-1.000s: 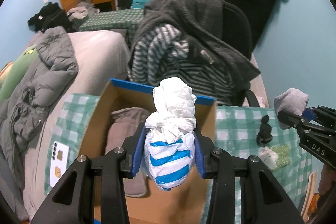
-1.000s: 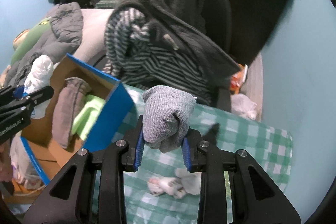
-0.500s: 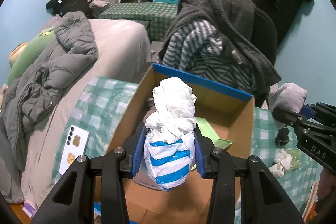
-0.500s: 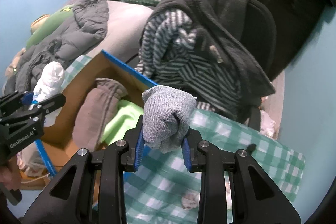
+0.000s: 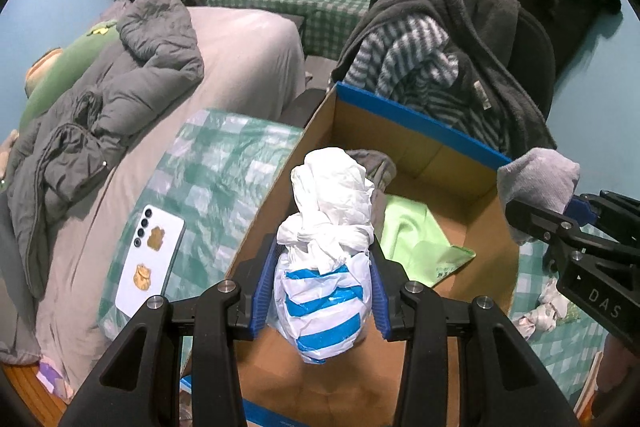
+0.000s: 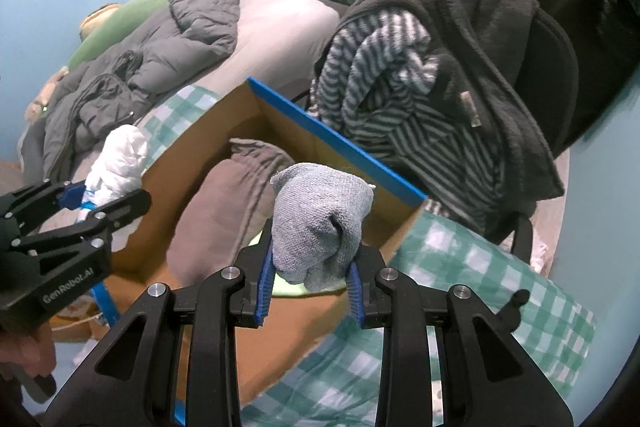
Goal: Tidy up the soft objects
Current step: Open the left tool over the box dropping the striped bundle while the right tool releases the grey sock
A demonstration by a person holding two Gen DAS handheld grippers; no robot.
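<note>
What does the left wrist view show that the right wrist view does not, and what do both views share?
Only the left wrist view shows the white phone lying on the checked cloth beside the box, and small crumpled white items on the cloth to the right. Only the right wrist view shows a small black object on the cloth past the box. Both show the cardboard box with a brown garment and green cloth inside, the left gripper holding the striped plastic bag, and the right gripper holding the grey sock bundle.
</note>
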